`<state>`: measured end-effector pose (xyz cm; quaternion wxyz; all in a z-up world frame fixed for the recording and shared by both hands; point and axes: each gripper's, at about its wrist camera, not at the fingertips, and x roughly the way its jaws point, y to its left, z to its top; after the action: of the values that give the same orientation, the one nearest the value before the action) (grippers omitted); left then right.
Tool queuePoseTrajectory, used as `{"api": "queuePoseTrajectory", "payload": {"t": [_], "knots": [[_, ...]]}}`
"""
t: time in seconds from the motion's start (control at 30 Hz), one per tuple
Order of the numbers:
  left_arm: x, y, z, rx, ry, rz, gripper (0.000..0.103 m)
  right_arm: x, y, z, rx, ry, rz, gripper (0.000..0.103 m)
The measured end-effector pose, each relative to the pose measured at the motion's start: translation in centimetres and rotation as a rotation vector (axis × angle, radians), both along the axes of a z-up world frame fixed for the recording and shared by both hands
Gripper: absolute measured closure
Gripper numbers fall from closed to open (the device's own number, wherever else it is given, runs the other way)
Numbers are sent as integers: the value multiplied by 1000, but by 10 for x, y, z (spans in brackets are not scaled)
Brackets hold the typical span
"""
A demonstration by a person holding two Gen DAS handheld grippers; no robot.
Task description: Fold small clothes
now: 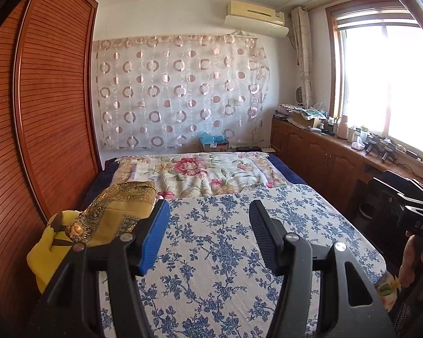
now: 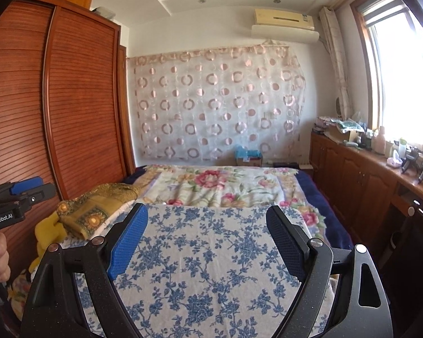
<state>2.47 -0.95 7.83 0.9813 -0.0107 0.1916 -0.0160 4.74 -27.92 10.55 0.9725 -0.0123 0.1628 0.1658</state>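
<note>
Yellow garment [image 1: 42, 250] beside gold cushion [image 1: 118, 211], left of floral sheet [image 1: 225, 253].

Left gripper [image 1: 208, 219] agape, empty, above blue-floral cloth [image 1: 225, 253] (yellow garment [image 1: 42, 256] beside)

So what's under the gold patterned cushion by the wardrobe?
A yellow item sticks out beneath the gold patterned cushion; how far it runs underneath, and what it is, is covered.

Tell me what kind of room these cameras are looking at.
A home bedroom, almost certainly. A bed covered in floral blankets fills the middle, a tall wooden wardrobe stands along one side, and an air conditioner hangs on the far wall near a window.
</note>
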Motion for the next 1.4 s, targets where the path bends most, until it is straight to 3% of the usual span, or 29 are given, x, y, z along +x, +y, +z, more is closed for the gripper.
{"api": "queuePoseTrajectory", "payload": {"t": [1.4], "knots": [[-3,3,-3,8,-5,-3,45,-1,6,-3,-4,-7,-1,15]]}}
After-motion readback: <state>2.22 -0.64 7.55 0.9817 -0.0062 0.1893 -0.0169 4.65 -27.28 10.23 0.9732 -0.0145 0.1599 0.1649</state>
